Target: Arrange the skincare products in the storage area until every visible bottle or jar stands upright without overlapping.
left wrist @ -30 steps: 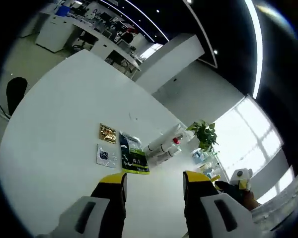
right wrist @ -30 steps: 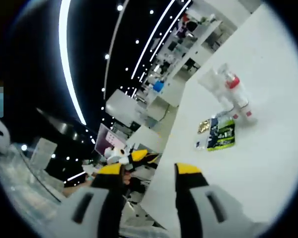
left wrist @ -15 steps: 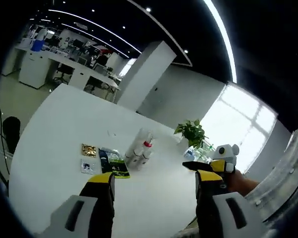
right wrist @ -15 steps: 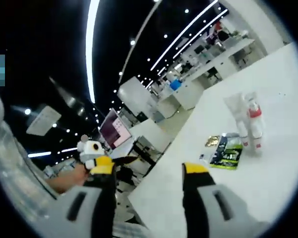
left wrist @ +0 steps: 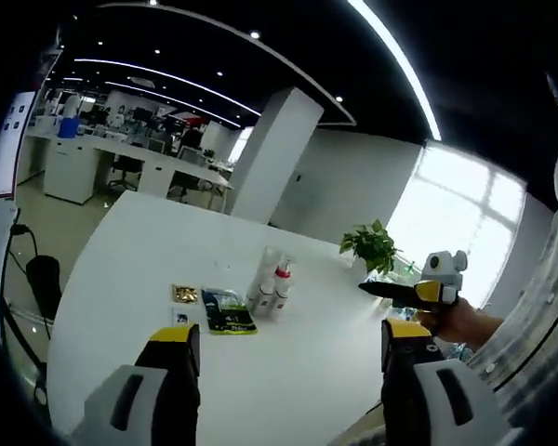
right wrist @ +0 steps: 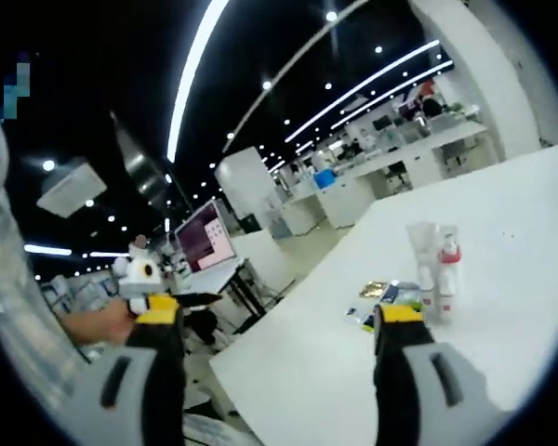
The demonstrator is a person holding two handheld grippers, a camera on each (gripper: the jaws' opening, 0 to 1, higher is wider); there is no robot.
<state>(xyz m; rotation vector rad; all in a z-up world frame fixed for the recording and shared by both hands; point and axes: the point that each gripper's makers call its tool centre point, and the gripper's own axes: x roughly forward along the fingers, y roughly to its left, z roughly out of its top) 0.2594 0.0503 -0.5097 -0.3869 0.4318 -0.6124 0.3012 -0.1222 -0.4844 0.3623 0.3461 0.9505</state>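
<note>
Left gripper view: the left gripper (left wrist: 284,358) is held above the near edge of the broad white round table (left wrist: 130,279), jaws spread wide with nothing between them.
Right gripper view: the right gripper (right wrist: 279,348) also stands wide open and empty, off the table's near edge; the left gripper, in a person's hand, shows at the left of this view.
Products: a small cluster of white bottles, one with a red cap (left wrist: 270,283), stands near the middle of the table, well apart from both grippers; they look upright and close together, though too small to tell whether any touch.
Beside the bottles: a dark green and black flat sachet (left wrist: 228,311), a small gold square packet (left wrist: 183,295) and a pale flat packet (left wrist: 181,317) lie flat just beside them.
Step in hand (judged): the approach; nothing is gripped yet.
Next move calls for: bringing both grippers down and forward to the cluster, then checking each bottle at close range for leaning or overlap before closing on any.
</note>
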